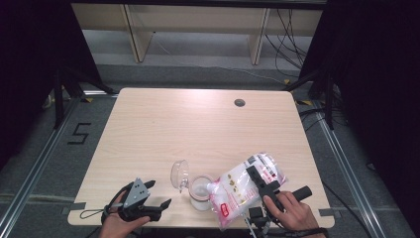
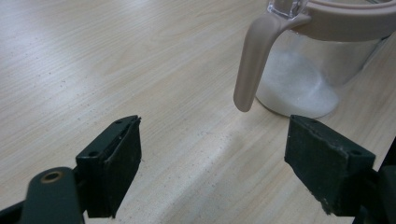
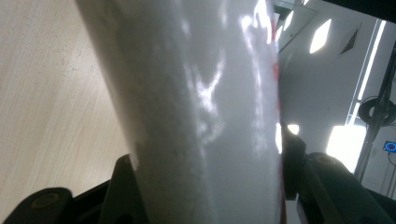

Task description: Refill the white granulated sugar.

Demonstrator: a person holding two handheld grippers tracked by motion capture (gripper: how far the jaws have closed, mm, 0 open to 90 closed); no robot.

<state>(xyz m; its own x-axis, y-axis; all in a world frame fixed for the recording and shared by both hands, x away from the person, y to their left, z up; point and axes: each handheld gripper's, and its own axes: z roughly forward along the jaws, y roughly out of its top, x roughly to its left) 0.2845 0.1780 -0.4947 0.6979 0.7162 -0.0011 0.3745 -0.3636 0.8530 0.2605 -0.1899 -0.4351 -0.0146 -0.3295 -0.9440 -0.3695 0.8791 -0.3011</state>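
right now my right gripper [image 1: 257, 184] clamps the sugar bag [image 1: 242, 186], tilted mouth-down toward the jar [image 1: 200, 192] just left of it; left gripper [image 1: 157, 194] waits wide, nearer the jar's handle [image 2: 252, 65].

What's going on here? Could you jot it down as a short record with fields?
Work in hand: pouring white granules from a bag into a jar
Right gripper: shut on the plastic bag, tilted toward the jar
Jar: clear, pinkish rim and handle, white granules at the bottom
Lid: clear, hinged open behind the jar
Left gripper: open, holding nothing, resting on the wooden table beside the jar
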